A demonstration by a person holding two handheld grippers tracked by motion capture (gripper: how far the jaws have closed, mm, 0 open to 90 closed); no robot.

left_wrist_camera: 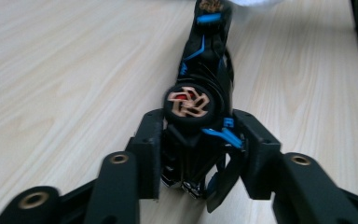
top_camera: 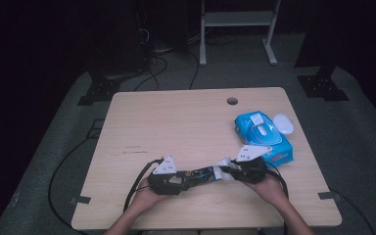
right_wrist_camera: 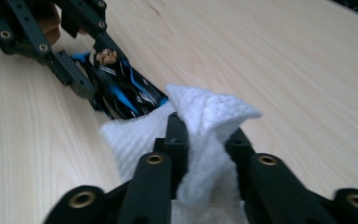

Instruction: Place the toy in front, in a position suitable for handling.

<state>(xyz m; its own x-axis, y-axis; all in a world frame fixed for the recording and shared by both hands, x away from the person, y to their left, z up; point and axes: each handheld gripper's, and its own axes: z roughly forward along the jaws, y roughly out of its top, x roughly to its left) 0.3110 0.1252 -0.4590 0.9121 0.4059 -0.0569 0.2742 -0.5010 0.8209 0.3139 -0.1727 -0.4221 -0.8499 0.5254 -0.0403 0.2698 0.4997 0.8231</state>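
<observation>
On a pale wooden counter (top_camera: 176, 117), near its front edge, the left tongs (left_wrist_camera: 198, 140) are clenched on one end of a black-and-blue toy car (left_wrist_camera: 205, 70). The right tongs (right_wrist_camera: 205, 140) grasp a white wipe (right_wrist_camera: 205, 116) pressed to its other end. Best to hold the car steady and rub along its body with light pressure.

A light wooden table (top_camera: 176, 122) with a round cable hole (top_camera: 232, 101) stands on grey carpet (top_camera: 372, 147) — the room around it lies in deep shadow. Behind it stand a white metal frame (top_camera: 237, 29) and black stand feet (top_camera: 321, 85), with cables (top_camera: 156, 63) trailing across the floor.
</observation>
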